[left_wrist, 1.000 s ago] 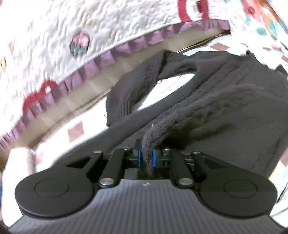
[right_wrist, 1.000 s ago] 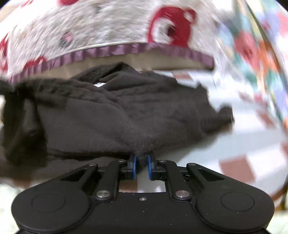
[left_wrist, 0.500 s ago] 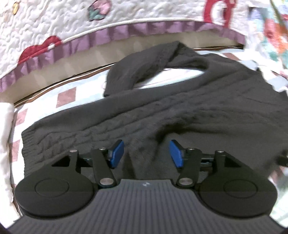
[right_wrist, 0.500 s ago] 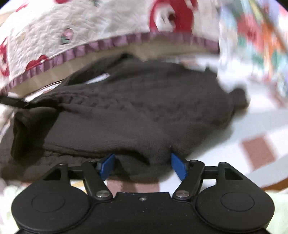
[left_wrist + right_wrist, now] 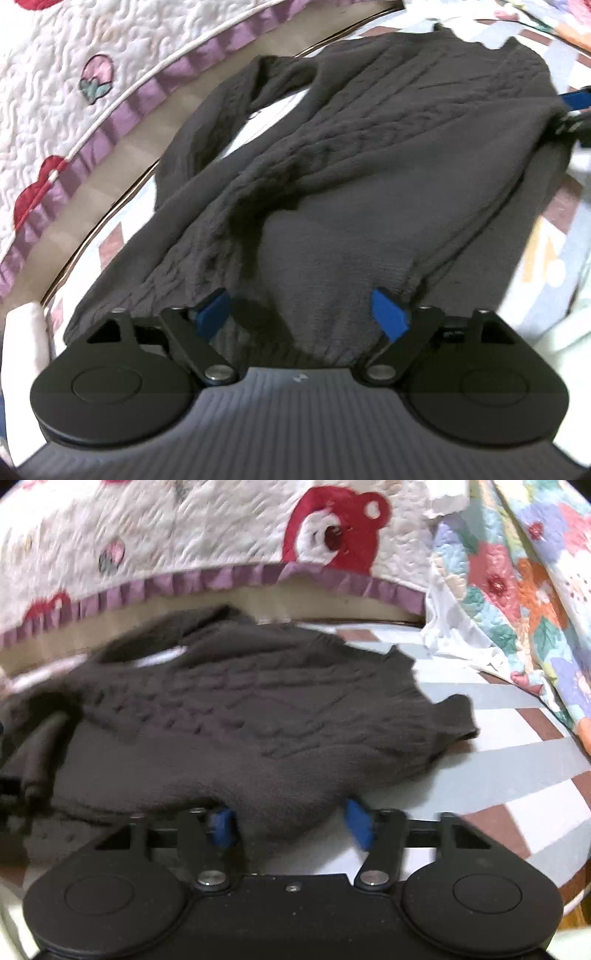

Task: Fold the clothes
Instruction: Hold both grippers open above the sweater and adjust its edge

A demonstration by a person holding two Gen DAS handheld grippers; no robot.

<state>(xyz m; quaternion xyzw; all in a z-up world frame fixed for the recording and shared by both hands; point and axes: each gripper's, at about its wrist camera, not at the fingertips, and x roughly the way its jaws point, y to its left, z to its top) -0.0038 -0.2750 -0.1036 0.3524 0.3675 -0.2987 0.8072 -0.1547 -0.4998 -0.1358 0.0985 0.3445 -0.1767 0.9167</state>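
A dark grey cable-knit sweater [image 5: 369, 177] lies spread on the checked bed sheet [image 5: 517, 775], with one sleeve [image 5: 207, 122] curled at the far left. My left gripper [image 5: 301, 314] hovers over the near hem. Its jaws are opening wide, and the blue pads [image 5: 389, 314] stand apart from the knit. In the right wrist view the sweater [image 5: 258, 716] fills the middle. My right gripper [image 5: 289, 825] is at its near edge with jaws closing. A fold of the knit lies between its pads [image 5: 221, 827], which do not pinch it. One of its blue fingers [image 5: 574, 98] shows at the left view's right edge.
A white quilt with red bears [image 5: 332, 535] and a purple frill [image 5: 184, 587] hangs along the back. A floral quilt [image 5: 517, 590] is heaped at the right. A white cloth [image 5: 22, 332] lies at the near left of the sheet [image 5: 554, 206].
Both grippers were shut on pinches of the sweater and have let go. The knit has dropped flat onto the bed. The left gripper has sunk closer to the hem and opened wider.
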